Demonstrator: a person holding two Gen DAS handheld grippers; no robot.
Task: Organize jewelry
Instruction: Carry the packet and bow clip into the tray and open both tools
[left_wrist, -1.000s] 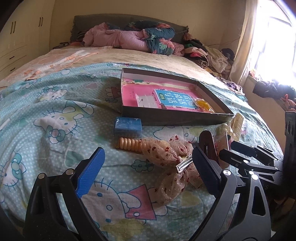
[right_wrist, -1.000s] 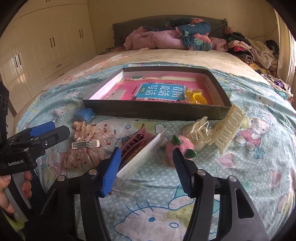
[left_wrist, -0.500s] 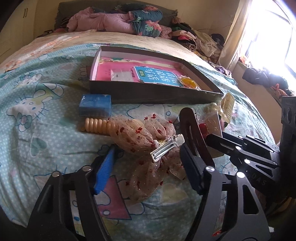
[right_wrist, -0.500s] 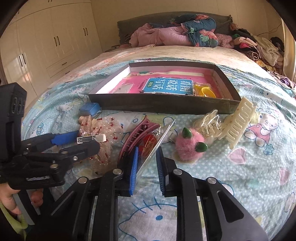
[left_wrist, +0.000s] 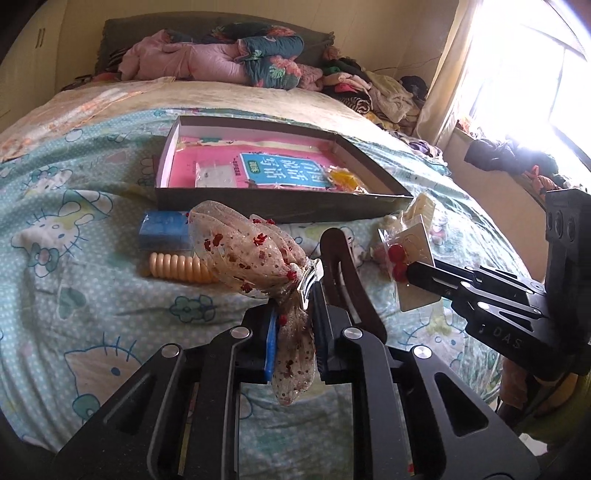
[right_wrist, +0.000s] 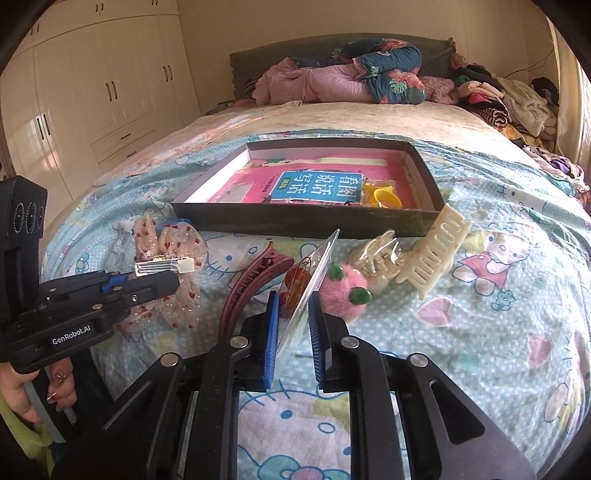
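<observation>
Nearest the foot edge of the bed, both pairs of tongs have just been closing, and each now has something pinched in it. The left tongs (left_wrist: 293, 334) are clamped on the gauzy bow clip (left_wrist: 255, 254) by its lower tail only. The bow and its metal clip stand up above the pads, so I'd judge the thin fabric could slide out, or the top-heavy end could flop over on the way to the box.

The right tongs (right_wrist: 291, 325) are clamped on the carded earrings (right_wrist: 308, 280), a clear packet standing on edge with red beads inside. The card is slick and the pads hold only its lower part, so it may twist or shoot out if the squeeze is uneven.

The dark red claw clip (right_wrist: 251, 280) lies between the two, just beside both sets of tongs. Either could nudge it when lifting, and the two tools might knock each other.

Further up, the pink pompom (right_wrist: 343, 290), a crinkly bag of clips (right_wrist: 380, 254) and the cream comb (right_wrist: 437, 249) lie near the box's front wall. The shallow box (right_wrist: 295, 221) lies across the middle of the bed, and a low carry could catch that wall or push the box along the soft cover.
</observation>
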